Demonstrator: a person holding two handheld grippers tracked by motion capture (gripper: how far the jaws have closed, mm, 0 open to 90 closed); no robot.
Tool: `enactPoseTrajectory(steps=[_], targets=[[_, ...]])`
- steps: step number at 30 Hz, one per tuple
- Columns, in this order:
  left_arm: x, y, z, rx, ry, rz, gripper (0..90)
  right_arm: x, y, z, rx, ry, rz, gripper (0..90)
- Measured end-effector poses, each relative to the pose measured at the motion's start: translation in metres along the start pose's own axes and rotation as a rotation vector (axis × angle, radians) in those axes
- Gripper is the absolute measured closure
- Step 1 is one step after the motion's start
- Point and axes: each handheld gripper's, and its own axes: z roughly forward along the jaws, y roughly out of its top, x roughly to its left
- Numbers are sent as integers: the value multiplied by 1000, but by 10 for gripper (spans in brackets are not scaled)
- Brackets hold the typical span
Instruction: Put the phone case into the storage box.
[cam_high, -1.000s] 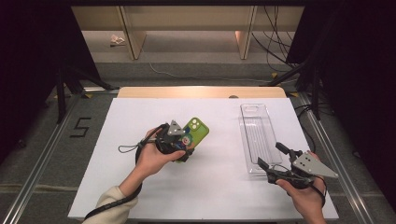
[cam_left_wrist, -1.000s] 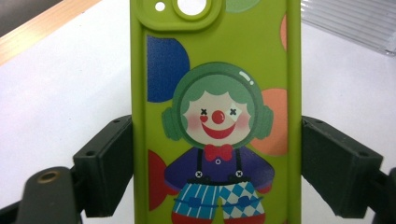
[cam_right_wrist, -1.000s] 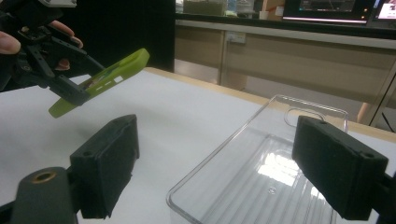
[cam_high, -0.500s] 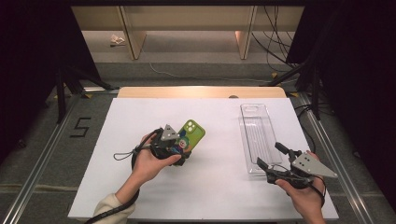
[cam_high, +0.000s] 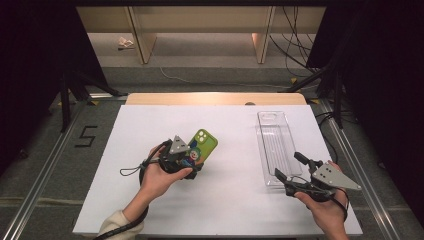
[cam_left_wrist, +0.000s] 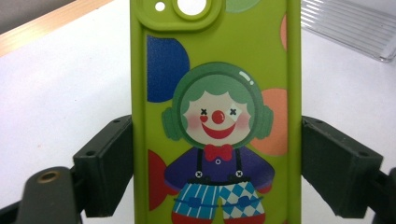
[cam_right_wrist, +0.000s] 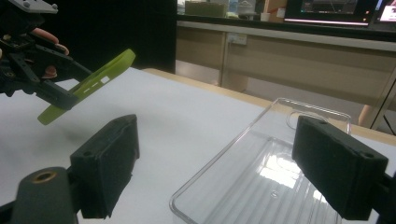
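Near the middle of the white table (cam_high: 225, 200), my left gripper (cam_high: 187, 161) holds a lime-green phone case (cam_high: 201, 146) printed with a clown. Through the left gripper view I see the case (cam_left_wrist: 215, 116) running lengthwise between my two black jaws, each pad pressed against one long edge, so the grip is closed on it. Its camera cutout sits at the far end, away from my hand, and the clown faces the lens upright. From the right gripper view, the case (cam_right_wrist: 88, 84) is lifted off the table and tilted, its far end raised higher than the end by the jaws, with a shadow on the white surface beneath it.

My right gripper (cam_high: 290, 167) sits at the near right of the table, jaws spread wide and holding nothing. Between those open jaws, in the right gripper view, lies a clear plastic tray (cam_right_wrist: 261, 177) with a ribbed floor, flat on the table. On the high view the tray (cam_high: 276, 145) stretches away from me along the right side, well apart from the phone case, and my right jaws sit at its near end. I cannot tell whether they touch its rim.
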Motion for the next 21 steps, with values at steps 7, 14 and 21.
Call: enactPoseTrajectory(steps=[7,14,21], targets=[[-1,-2,-2,-13,2,-3,166,2,3,3,-1,11,-5,159],[-2,-3,-6,-42,3,-13,167,6,9,9,-13,23,-10,159],[-6,-3,-9,-59,1,-10,167,16,19,22,-16,56,-18,159]])
